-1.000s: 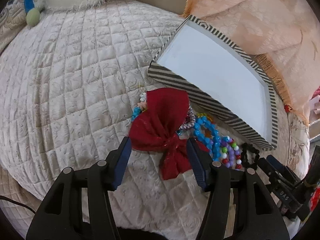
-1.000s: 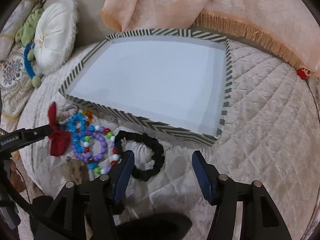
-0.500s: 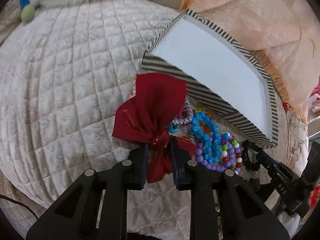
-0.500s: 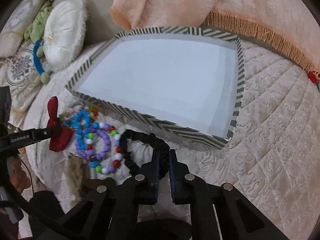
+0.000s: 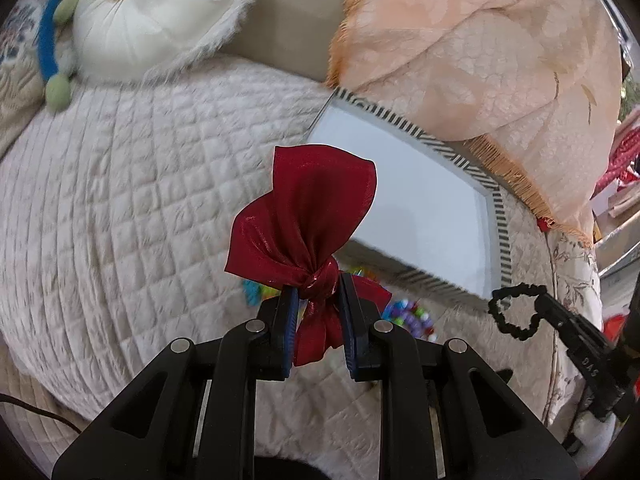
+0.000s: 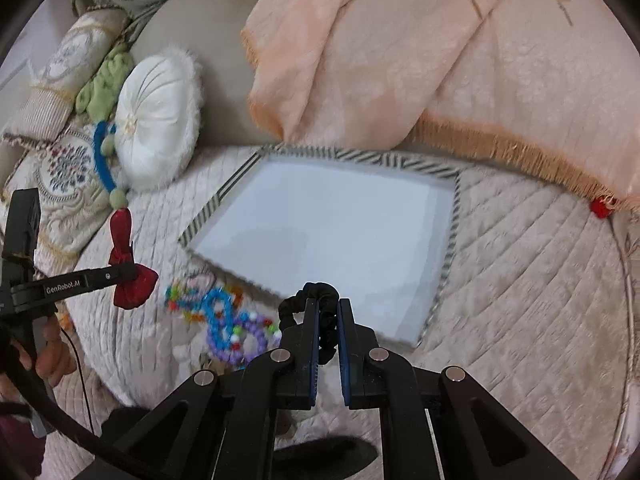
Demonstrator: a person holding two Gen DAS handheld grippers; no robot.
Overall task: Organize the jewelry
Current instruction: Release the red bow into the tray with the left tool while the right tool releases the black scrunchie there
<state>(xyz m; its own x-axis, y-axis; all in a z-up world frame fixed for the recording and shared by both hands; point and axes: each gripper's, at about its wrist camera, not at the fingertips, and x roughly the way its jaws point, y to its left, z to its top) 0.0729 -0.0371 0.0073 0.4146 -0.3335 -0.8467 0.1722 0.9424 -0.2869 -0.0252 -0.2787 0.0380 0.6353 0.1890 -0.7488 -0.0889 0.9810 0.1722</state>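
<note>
My left gripper (image 5: 317, 292) is shut on the knot of a shiny red bow (image 5: 308, 208), held up off the quilt. The right wrist view shows the same red bow (image 6: 128, 256) hanging from that left gripper (image 6: 132, 270) at the left. My right gripper (image 6: 328, 312) is shut on a black scrunchie (image 6: 320, 294), lifted above the bed; in the left wrist view the scrunchie (image 5: 516, 312) dangles from the right gripper (image 5: 546, 304). A shallow box with striped walls and a white floor (image 6: 448, 248) lies just beyond both. Bead bracelets (image 6: 232, 328) stay on the quilt.
The quilted cream bedspread (image 5: 120, 200) covers the bed. A peach fringed blanket (image 6: 400, 60) overlaps the box's far edge. A round white cushion (image 6: 156, 124) and a blue and green toy (image 6: 102, 160) lie at the back left. A person's hand (image 6: 52, 360) holds the left gripper.
Both grippers went from open to shut, the left on the red bow and the right on the black scrunchie. Both then rose, lifting their items off the quilt.
</note>
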